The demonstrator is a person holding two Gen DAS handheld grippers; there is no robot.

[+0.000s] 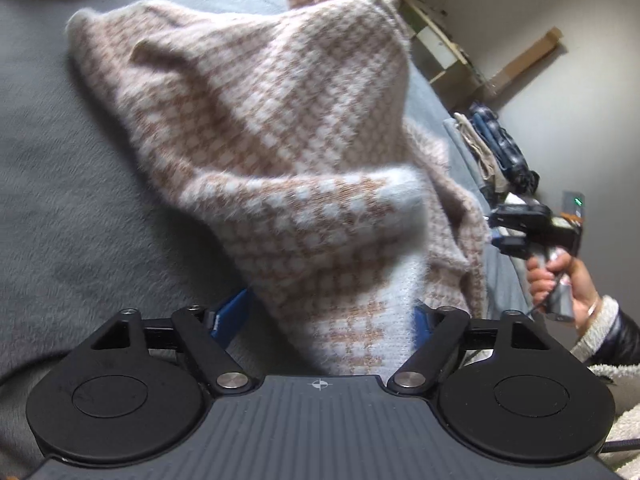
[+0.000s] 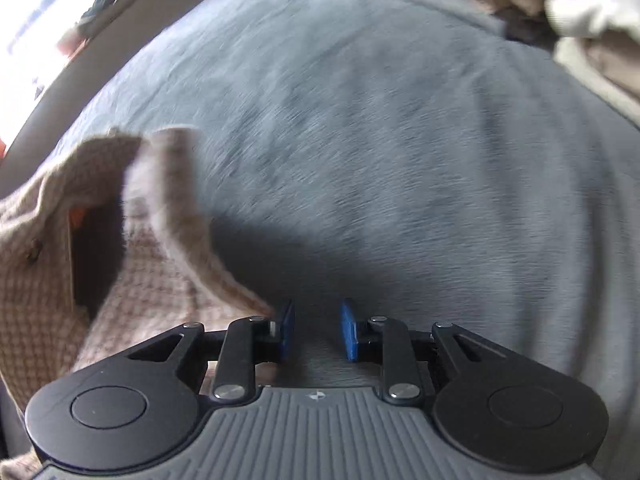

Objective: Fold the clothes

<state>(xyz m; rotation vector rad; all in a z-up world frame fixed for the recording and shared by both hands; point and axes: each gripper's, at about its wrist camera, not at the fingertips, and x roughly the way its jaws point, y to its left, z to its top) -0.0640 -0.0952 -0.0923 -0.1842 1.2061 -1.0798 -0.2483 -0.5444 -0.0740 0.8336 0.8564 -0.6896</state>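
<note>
Left wrist view: I see the checked sweater (image 1: 280,152), a fuzzy beige-and-white knit, heaped on the grey bedcover (image 1: 60,184). Its near white-edged part runs down between the blue pads (image 1: 230,316) of my left gripper (image 1: 324,320). The pads stand wide apart with the cloth lying between them; the right-hand pad is against the knit, the left-hand pad shows a gap beside it, so I read no clamp here. The far part of the sweater rises in a peak away from the gripper.

To the right of the sweater, at its lower edge, a hand (image 1: 554,276) in a cream cuff and dark sleeve grips the handle of my right gripper (image 1: 500,228). Whether that gripper touches the knit I cannot tell from this view. Beyond the sweater on the right, folded clothes (image 1: 492,148) lie at the edge of the bedcover, and a shelf (image 1: 436,44) stands against the wall.

Right wrist view (blurred): the right gripper (image 2: 316,330) points down at the bedcover (image 2: 400,160). Its blue pads (image 2: 348,328) are drawn partway together with a narrow gap; only grey cover shows in that gap. The sweater (image 2: 132,240) lies just left of the left-hand pad, outside the jaws. Pale clothes (image 2: 588,20) sit on the bedcover, well apart from the sweater, at upper right.
</note>
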